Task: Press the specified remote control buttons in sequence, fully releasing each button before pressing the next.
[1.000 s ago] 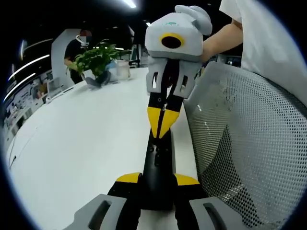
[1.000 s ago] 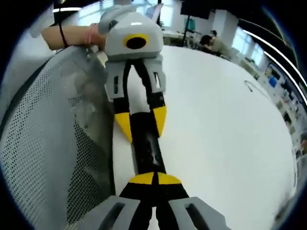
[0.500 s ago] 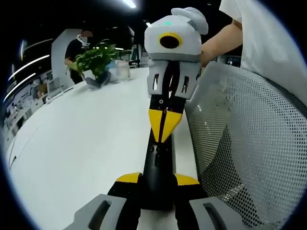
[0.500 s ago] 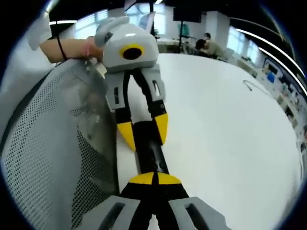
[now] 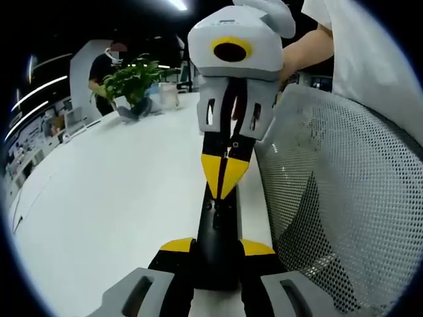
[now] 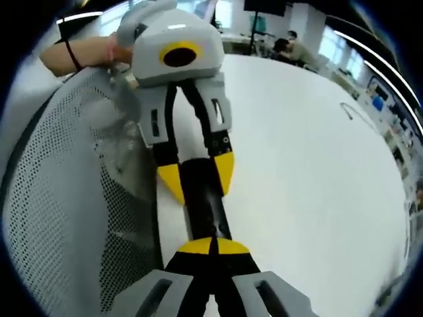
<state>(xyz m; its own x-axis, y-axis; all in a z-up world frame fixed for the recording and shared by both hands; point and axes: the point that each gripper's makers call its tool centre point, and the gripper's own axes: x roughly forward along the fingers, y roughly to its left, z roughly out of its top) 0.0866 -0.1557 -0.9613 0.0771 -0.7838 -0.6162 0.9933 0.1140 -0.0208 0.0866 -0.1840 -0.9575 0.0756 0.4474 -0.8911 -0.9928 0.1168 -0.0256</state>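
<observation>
A black remote (image 5: 215,228) lies lengthwise between my left gripper's (image 5: 217,247) yellow-tipped jaws, which are shut on its near end. My right gripper (image 5: 225,177) comes in from the top of the left gripper view. It is shut, and its joined yellow tips sit on the remote's button face. In the right gripper view, my right gripper (image 6: 213,247) has its tips pressed together over the remote (image 6: 201,201). The left gripper (image 6: 198,178) clamps the far end, one jaw on each side. The buttons under the tips are hidden.
The white table (image 5: 112,191) stretches away on the left, with a potted plant (image 5: 132,82) and a person at its far end. A grey mesh chair back (image 5: 344,198) stands close beside the remote. A person's forearm (image 6: 79,53) reaches in behind the grippers.
The right gripper has tilted nearer to the left camera, and its shut tips have crept slightly down the remote. The left gripper still holds the remote.
</observation>
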